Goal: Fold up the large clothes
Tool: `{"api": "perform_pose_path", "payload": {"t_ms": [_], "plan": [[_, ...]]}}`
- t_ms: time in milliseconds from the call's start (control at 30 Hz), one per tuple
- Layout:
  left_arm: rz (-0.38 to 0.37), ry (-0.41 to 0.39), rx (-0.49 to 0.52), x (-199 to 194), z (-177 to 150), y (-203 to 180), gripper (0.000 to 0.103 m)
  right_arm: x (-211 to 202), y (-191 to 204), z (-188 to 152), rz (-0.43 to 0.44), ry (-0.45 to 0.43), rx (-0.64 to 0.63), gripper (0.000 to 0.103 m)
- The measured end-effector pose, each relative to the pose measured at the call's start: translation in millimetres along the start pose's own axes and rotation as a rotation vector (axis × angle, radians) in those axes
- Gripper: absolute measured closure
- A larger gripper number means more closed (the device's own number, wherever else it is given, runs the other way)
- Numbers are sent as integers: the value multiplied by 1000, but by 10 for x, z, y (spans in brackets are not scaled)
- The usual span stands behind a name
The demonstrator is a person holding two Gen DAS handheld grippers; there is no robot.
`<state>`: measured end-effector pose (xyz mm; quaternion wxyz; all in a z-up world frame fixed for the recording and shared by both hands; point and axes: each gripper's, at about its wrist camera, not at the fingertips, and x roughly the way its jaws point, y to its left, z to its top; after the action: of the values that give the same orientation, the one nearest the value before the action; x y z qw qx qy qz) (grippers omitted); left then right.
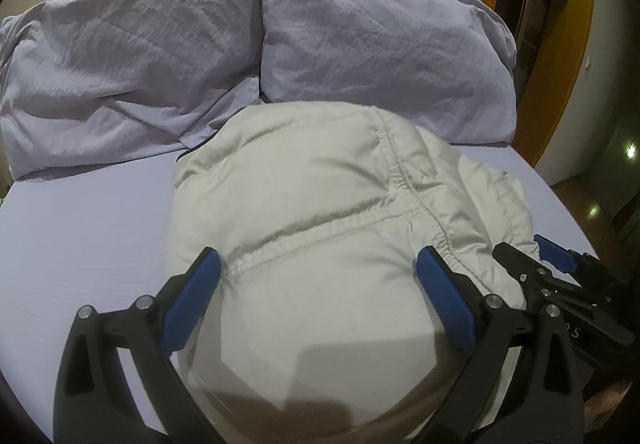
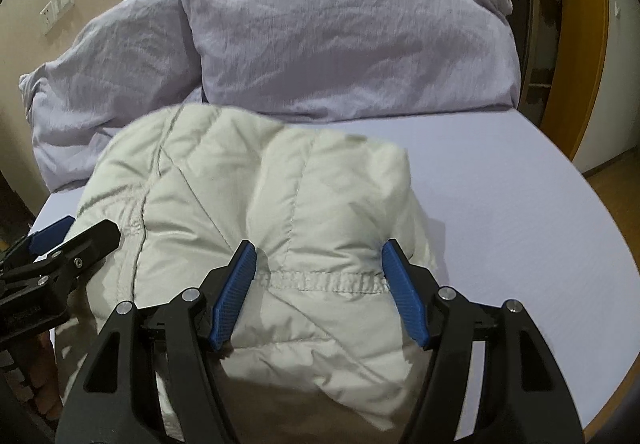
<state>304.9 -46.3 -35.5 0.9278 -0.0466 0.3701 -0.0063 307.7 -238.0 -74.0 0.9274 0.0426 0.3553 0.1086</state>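
Note:
A cream padded jacket [image 1: 304,183] lies bunched into a thick bundle on the lavender bed sheet [image 1: 80,224]. My left gripper [image 1: 318,262] straddles its near left part, and both blue pads press into the puffy fabric by a stitched seam. My right gripper [image 2: 318,254] clasps the jacket [image 2: 208,183] on its near right part, where the seam puckers between the pads. Each gripper shows at the edge of the other's view: the right gripper [image 1: 520,246] and the left gripper [image 2: 92,228]. The jacket's underside is hidden.
Two lavender pillows [image 1: 132,55] [image 1: 380,43] lean against the wall at the head of the bed, just beyond the jacket. Bare sheet [image 2: 500,203] stretches to the right. A wooden door frame [image 2: 580,23] and floor lie past the bed's right edge.

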Motion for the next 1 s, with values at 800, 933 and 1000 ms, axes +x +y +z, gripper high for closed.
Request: {"api": "perform_pose_path", "payload": {"t_ms": [800,933,1000], "plan": [[11,-26,28,51,-119,-9,3,52,-6,-173,-4,-42,22,36],[10,-24,26,60,-120,1,2,51,-9,-174,-5,-42,23,36],[10,-24,26,62,-121,3,2,51,-11,-173,-4,-42,22,36]]}}
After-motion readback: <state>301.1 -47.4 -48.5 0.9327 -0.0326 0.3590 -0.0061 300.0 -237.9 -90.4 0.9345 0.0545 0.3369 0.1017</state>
